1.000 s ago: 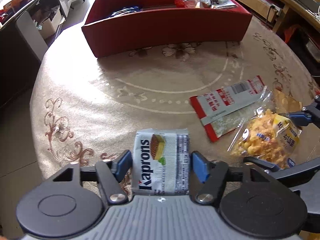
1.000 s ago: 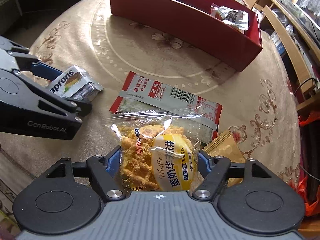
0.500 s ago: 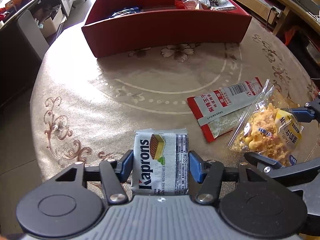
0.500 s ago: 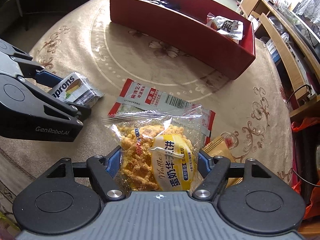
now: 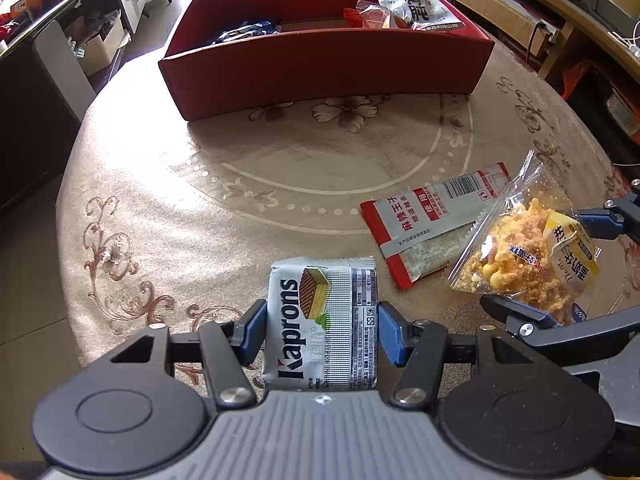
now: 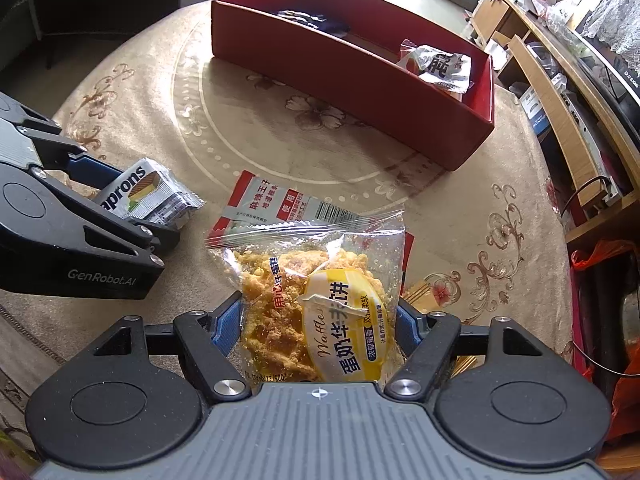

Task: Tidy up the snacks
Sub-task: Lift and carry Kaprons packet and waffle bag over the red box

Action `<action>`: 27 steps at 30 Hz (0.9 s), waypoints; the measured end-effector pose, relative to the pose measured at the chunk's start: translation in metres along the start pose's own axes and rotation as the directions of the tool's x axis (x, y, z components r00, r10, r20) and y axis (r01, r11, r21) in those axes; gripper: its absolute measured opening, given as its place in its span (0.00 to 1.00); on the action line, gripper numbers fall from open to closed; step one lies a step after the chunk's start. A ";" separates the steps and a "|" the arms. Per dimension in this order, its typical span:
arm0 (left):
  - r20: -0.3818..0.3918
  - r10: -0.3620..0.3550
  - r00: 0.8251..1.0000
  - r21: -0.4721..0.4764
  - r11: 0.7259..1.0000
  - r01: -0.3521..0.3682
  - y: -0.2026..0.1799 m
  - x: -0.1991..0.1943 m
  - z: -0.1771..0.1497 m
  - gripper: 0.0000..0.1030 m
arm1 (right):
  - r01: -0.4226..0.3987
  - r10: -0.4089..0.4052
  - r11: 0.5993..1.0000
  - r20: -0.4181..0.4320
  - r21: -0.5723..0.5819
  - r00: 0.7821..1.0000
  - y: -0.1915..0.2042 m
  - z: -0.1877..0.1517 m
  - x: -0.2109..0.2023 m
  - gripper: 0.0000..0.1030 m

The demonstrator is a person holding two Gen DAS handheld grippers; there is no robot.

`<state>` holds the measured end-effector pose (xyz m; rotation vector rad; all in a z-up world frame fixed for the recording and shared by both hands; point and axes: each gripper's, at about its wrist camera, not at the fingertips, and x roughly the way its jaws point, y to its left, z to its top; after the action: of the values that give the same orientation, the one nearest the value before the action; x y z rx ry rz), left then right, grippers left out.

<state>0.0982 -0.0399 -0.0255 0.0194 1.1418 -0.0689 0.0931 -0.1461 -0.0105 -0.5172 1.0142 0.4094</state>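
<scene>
My left gripper [image 5: 320, 330] is shut on a silver Kaprons wafer pack [image 5: 324, 320], held above the table; it also shows in the right wrist view [image 6: 144, 196]. My right gripper [image 6: 318, 328] is shut on a clear bag of yellow waffle snack [image 6: 316, 300], lifted off the table, also seen in the left wrist view [image 5: 528, 252]. A red-and-white flat packet [image 5: 432, 216] lies on the tablecloth between them. The red box [image 5: 320, 68] stands at the far side with several snacks inside.
The round table has a beige patterned cloth [image 5: 200, 184]. A gold packet [image 6: 424, 292] lies under my right gripper. Shelves and furniture [image 6: 560, 100] stand to the right, beyond the table edge. A dark cabinet [image 5: 32, 120] is at the left.
Both grippers have risen with their packs. The left jaws closed onto the Kaprons pack. The waffle bag has come up off the red-and-white packet.
</scene>
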 end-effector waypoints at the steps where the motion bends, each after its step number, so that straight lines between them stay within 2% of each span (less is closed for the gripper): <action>1: 0.001 -0.001 1.000 0.000 1.000 0.001 0.000 0.000 0.000 0.52 | 0.001 -0.001 1.000 0.001 0.000 1.000 0.000 0.000 0.000 0.77; 15: 0.046 -0.029 0.999 -0.024 0.999 0.030 0.004 -0.013 0.012 0.52 | 0.013 -0.014 1.000 0.040 0.016 0.999 -0.007 0.010 -0.007 0.77; 27: 0.151 -0.024 0.988 -0.051 0.998 0.032 0.009 -0.028 0.059 0.52 | 0.038 -0.054 0.992 0.128 0.124 0.990 -0.042 0.048 -0.016 0.77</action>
<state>0.1413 -0.0331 0.0241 -0.0488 0.9923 -0.0639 0.1416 -0.1536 0.0326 -0.3986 0.8921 0.3336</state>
